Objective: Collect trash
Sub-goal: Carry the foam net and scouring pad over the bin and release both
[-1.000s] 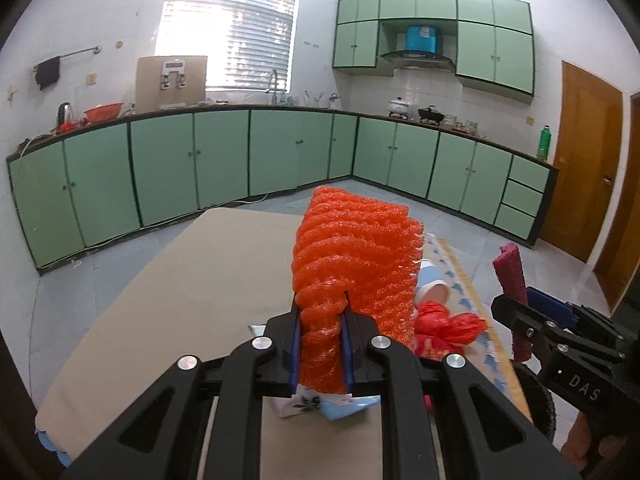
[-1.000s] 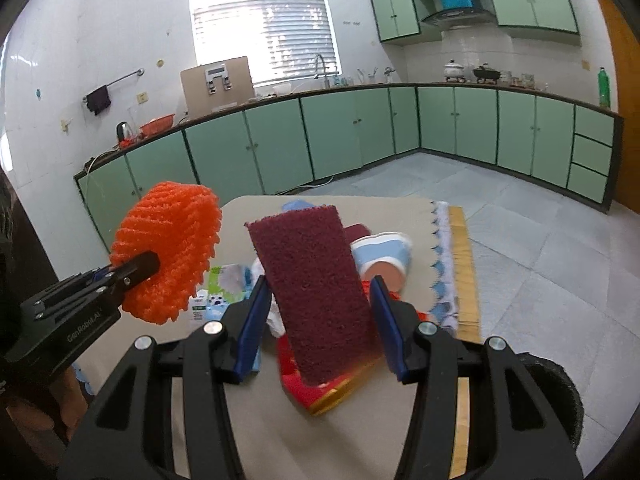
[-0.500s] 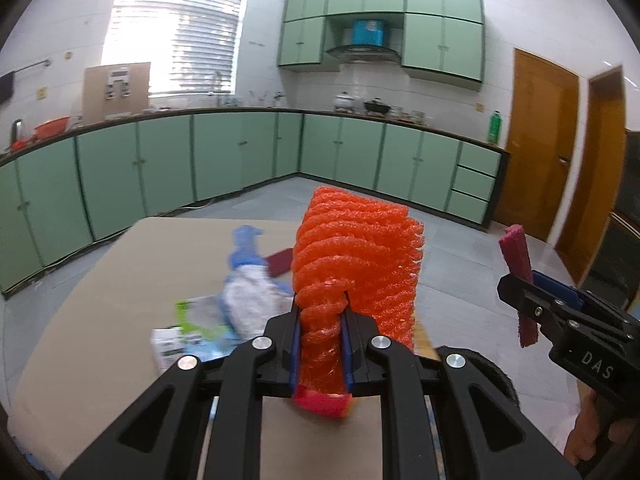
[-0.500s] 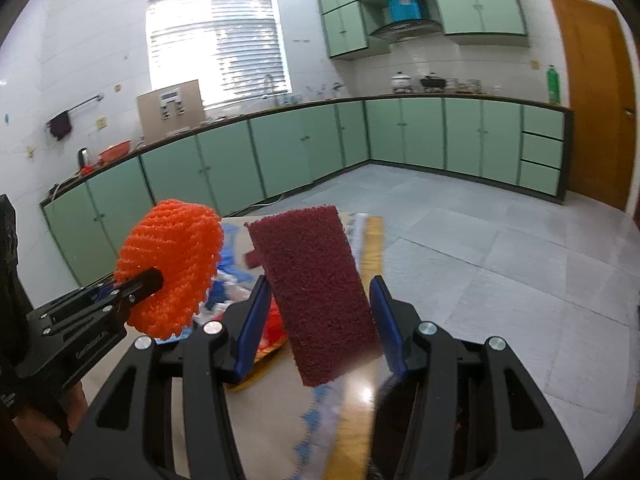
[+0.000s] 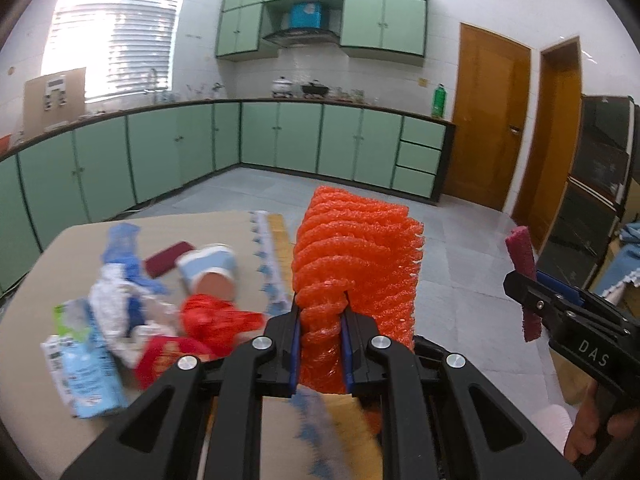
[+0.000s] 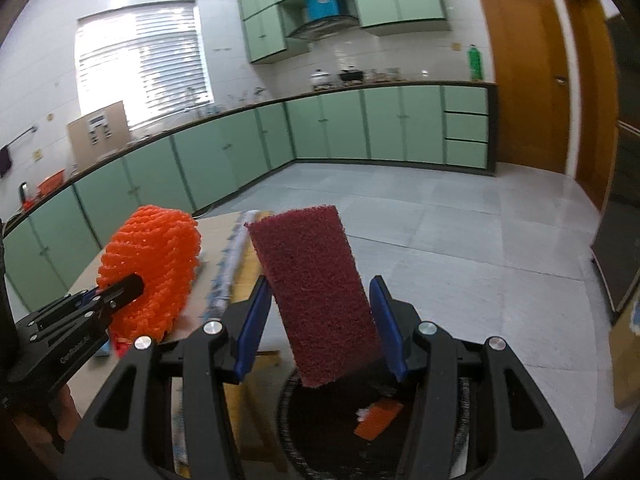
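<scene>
My left gripper [image 5: 322, 344] is shut on an orange foam net sleeve [image 5: 356, 264], which stands up between its blue pads. My right gripper [image 6: 320, 332] is shut on a dark red scouring pad [image 6: 316, 292], held upright by its two long edges. Directly below the pad sits a round black bin [image 6: 376, 432] with an orange scrap [image 6: 378, 420] inside. In the left wrist view the right gripper [image 5: 532, 300] shows at the right, carrying the scouring pad [image 5: 522, 276]. The right wrist view shows the left gripper [image 6: 116, 292] with the orange foam net sleeve [image 6: 152, 264] at the left.
A tan table [image 5: 52, 352] holds a pile of trash: a white and blue carton [image 5: 80, 364], a red plastic bag [image 5: 212, 320], a paper cup [image 5: 212, 268], a dark red pad [image 5: 168, 256] and crumpled wrappers [image 5: 120, 304]. Green cabinets [image 5: 280, 136] line the walls. Grey tiled floor [image 6: 460, 248] lies to the right.
Both grippers have swung to the right with their loads, off the table's middle toward its right edge. The black bin has come into the right wrist view under the scouring pad.
</scene>
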`<state>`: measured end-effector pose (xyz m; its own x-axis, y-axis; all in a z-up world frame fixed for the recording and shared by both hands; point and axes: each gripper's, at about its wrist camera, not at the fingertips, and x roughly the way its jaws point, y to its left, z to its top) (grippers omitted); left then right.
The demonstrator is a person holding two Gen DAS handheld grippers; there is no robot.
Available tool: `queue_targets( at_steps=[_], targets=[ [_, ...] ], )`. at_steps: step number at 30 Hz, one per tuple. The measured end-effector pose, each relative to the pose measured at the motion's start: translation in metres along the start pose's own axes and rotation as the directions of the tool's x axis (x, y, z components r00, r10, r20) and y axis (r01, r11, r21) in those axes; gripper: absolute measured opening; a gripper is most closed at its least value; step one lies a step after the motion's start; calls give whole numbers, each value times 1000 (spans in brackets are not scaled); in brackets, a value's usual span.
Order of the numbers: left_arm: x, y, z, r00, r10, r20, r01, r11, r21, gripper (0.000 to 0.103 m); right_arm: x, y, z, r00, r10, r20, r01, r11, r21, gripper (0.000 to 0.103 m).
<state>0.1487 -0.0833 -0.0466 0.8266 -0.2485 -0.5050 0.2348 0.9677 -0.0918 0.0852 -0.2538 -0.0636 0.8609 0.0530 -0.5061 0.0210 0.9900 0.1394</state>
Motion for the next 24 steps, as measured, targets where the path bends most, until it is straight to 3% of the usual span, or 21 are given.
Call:
queue_targets(
  at_steps=[10, 18, 20, 24],
  targets=[
    [63, -54, -5, 992, -96, -88, 97, 995, 14, 16, 29, -56, -38, 992, -108, -67, 111, 993, 42, 49],
    [105, -80, -15, 983, -116, -143, 121, 992, 32, 17, 67, -83, -53, 980, -144, -138, 155, 985, 74, 51],
    [115, -84, -18, 980, -116, -162, 124, 992, 36, 23, 75, -87, -56, 976, -151, -157, 165, 983, 81, 54],
    [123, -85, -20, 975, -129, -179, 138, 990, 34, 47, 85, -88, -61, 970, -169, -178, 186, 979, 85, 63]
  ],
)
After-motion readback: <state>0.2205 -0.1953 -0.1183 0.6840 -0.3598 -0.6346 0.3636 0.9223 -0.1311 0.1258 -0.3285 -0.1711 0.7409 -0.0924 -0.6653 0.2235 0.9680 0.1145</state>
